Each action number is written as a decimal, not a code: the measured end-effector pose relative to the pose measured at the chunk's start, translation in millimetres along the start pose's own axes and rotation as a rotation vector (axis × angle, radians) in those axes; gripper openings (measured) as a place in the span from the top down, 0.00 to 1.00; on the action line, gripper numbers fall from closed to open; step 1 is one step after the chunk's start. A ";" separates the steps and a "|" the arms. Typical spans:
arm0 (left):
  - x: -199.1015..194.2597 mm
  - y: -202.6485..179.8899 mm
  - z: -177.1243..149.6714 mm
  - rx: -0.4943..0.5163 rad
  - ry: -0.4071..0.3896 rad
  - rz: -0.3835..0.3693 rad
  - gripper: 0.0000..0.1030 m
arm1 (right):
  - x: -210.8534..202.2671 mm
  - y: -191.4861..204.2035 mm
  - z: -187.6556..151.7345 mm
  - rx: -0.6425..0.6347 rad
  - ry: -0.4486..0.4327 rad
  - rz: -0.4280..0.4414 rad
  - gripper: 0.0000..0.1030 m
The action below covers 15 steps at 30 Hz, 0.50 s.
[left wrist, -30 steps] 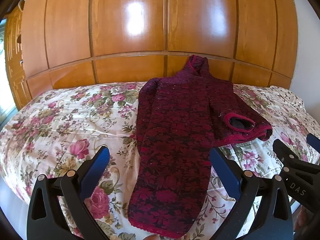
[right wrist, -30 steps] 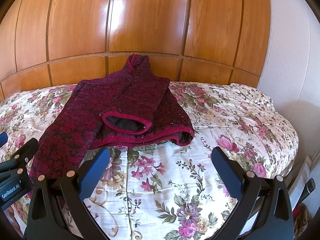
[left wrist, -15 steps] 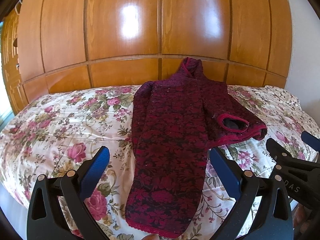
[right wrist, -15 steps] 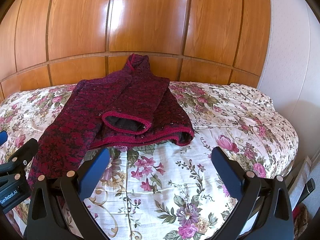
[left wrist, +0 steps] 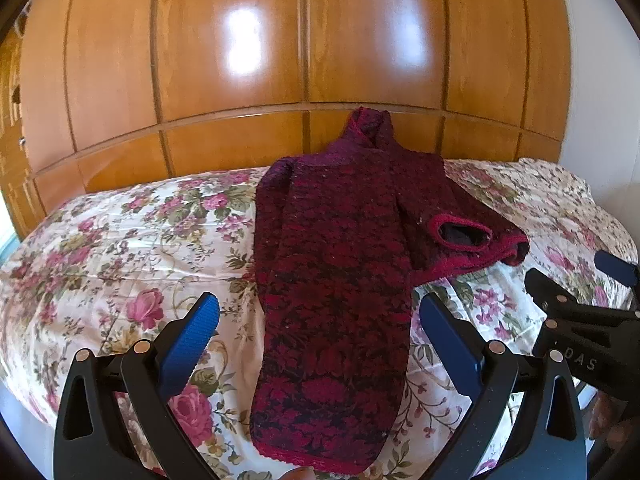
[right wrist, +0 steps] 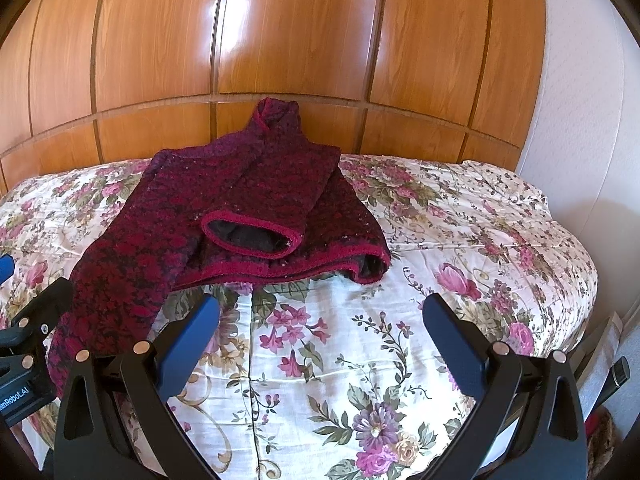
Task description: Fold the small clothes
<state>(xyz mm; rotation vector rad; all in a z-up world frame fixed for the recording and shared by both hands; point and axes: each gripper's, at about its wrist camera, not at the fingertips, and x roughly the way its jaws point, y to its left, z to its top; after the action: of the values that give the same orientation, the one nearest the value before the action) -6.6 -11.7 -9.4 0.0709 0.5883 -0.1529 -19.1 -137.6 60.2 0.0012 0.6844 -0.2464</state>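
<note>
A dark red patterned knit sweater (left wrist: pixel 340 264) lies on a floral bedspread (left wrist: pixel 120 248), its neck towards the wooden headboard. One sleeve is folded across its body, with the cuff opening (left wrist: pixel 464 236) facing me. The other sleeve stretches towards the near bed edge. My left gripper (left wrist: pixel 320 340) is open and empty, hovering above that long sleeve. The sweater also shows in the right wrist view (right wrist: pixel 248 208). My right gripper (right wrist: pixel 320 340) is open and empty over bare bedspread (right wrist: pixel 360 340), in front of the sweater's hem.
A glossy wooden headboard (left wrist: pixel 320 60) rises behind the bed. A white wall (right wrist: pixel 580 100) stands at the right. The bed's right edge (right wrist: pixel 576 312) drops off to the floor, where some items lie. Each gripper shows at the edge of the other's view.
The left gripper has shifted slightly left, so the sweater sits further right in its view. The right view is almost unchanged.
</note>
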 end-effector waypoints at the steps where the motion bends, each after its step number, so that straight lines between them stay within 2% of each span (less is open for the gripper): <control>1: 1.0 -1.3 -1.0 0.017 0.003 -0.007 0.04 | 1.2 -0.1 -0.6 0.000 0.005 0.000 0.02; 9: 13.3 -15.3 -24.1 0.186 0.066 -0.112 0.04 | 17.9 -2.5 -4.7 0.003 0.057 -0.001 0.02; 11: 21.2 -22.0 -35.3 0.247 0.105 -0.128 0.13 | 23.2 -4.6 -4.2 0.002 0.070 0.017 0.02; 13: 31.3 -26.3 -44.9 0.292 0.155 -0.137 0.29 | 28.6 -10.3 -1.1 0.016 0.076 0.041 0.02; 15: 41.7 -25.0 -52.7 0.295 0.197 -0.138 0.37 | 33.1 -15.9 4.6 0.033 0.071 0.062 0.02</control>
<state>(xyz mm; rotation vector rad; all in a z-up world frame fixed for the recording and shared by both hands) -5.2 -35.6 -77.0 0.3344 0.7648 -0.3689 4.9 -160.8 44.3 0.0625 0.7499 -0.1990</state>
